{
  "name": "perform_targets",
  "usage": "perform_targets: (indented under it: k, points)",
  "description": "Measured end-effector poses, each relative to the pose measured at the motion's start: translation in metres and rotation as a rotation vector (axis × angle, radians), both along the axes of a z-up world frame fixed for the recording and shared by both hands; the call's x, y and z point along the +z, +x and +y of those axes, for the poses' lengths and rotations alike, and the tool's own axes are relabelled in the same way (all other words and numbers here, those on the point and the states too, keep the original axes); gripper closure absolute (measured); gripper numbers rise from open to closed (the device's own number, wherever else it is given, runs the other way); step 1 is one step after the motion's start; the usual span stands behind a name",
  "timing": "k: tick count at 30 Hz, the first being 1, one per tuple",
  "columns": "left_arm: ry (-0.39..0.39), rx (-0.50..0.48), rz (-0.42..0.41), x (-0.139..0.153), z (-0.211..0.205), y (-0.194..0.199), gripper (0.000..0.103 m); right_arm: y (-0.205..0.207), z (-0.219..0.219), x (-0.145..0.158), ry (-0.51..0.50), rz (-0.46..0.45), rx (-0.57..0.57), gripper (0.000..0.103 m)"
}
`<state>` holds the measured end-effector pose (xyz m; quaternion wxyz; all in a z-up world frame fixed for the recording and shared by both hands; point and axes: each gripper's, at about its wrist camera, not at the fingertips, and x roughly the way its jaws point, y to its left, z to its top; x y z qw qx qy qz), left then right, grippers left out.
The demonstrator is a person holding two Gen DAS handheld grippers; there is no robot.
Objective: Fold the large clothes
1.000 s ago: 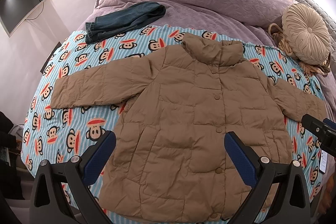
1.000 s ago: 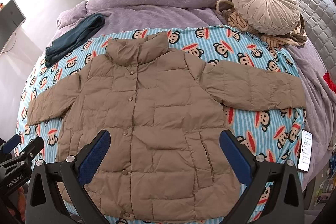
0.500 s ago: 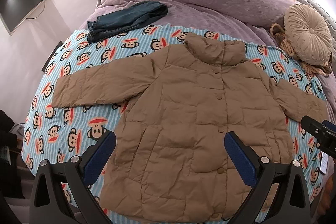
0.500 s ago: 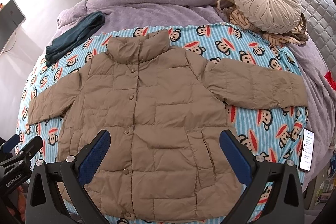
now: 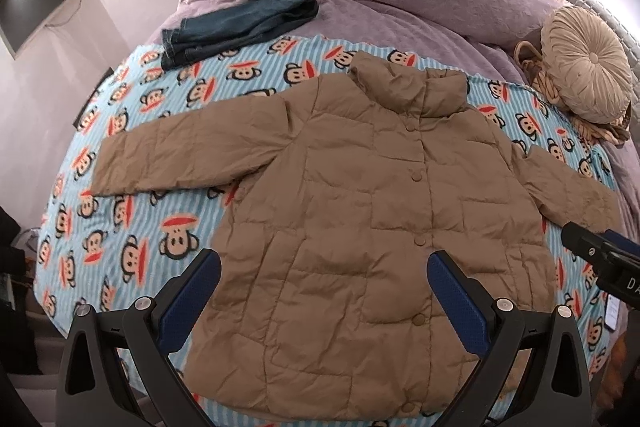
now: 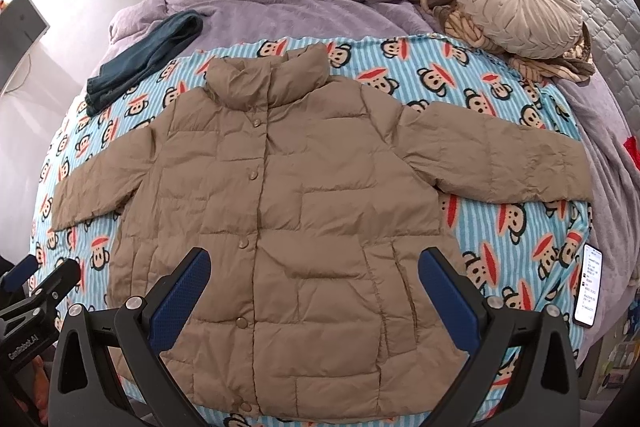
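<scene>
Tan quilted puffer jacket [image 5: 360, 227] lying flat ahead of both fingers, hem edge getting cut off behind them, left gripper [image 5: 324, 287] and right gripper [image 6: 314, 283] hovering spread wide, holding nothing, monkey-print striped blanket [image 5: 132, 115] underneath.

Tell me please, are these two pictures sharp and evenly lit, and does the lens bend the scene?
Left wrist view: the puffer jacket is sharp and softly lit, fisheye curves the monkey-print blanket edges, and corners go black. Right wrist view: same bending, the quilted headboard curves, the phone screen glows but its text is too small to read, and the top left wall is washed out.
</scene>
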<state>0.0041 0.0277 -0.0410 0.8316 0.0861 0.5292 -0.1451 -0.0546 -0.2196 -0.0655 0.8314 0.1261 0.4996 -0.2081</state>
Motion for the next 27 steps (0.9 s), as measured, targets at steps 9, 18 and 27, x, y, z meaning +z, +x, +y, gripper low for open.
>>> perform_targets:
  k: [9,18,27]
  points:
    - [-0.082,0.050,0.067,-0.033,0.034,0.021,0.000,0.023,0.020,-0.017,-0.027,-0.050,0.075,0.000]
    - [-0.178,0.188,0.074,-0.090,0.110,0.069,0.000,0.069,0.059,-0.075,0.170,0.094,0.176,0.000]
    - [-0.306,0.361,0.038,-0.157,0.198,0.146,0.000,0.113,0.112,-0.134,0.259,0.204,0.263,0.000]
